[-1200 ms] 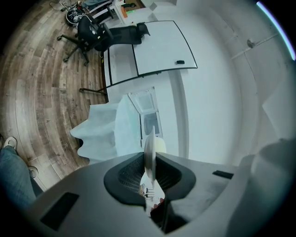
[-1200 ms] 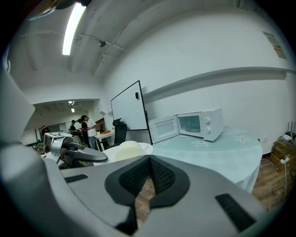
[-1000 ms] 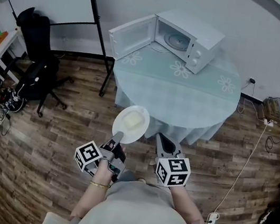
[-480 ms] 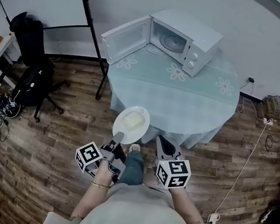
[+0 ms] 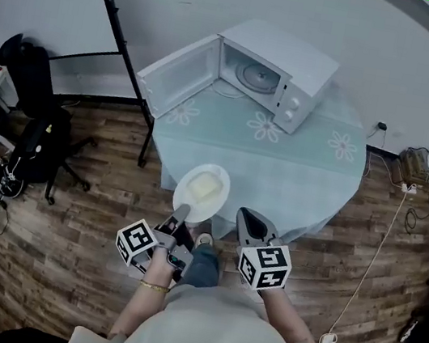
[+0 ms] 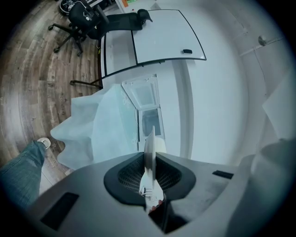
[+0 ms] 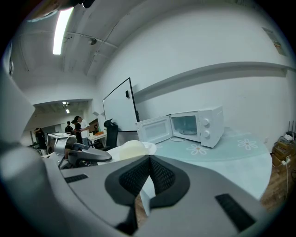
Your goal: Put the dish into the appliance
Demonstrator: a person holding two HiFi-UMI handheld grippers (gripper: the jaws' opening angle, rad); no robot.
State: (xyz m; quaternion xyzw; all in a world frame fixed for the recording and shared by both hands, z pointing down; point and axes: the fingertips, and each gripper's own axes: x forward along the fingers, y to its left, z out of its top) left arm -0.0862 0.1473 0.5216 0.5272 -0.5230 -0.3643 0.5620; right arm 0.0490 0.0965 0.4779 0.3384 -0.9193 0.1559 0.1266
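At the worktop's near edge, the left claw pinches the dish by its rim alone, with pale food heaped on top. Beside it, the right claw is closed on nothing. Toward the far edge the microwave stands with its door swung open. Held by one thin edge, the dish could tilt or slip during the long reach. Its rim might also clip the door or the frame of the opening.
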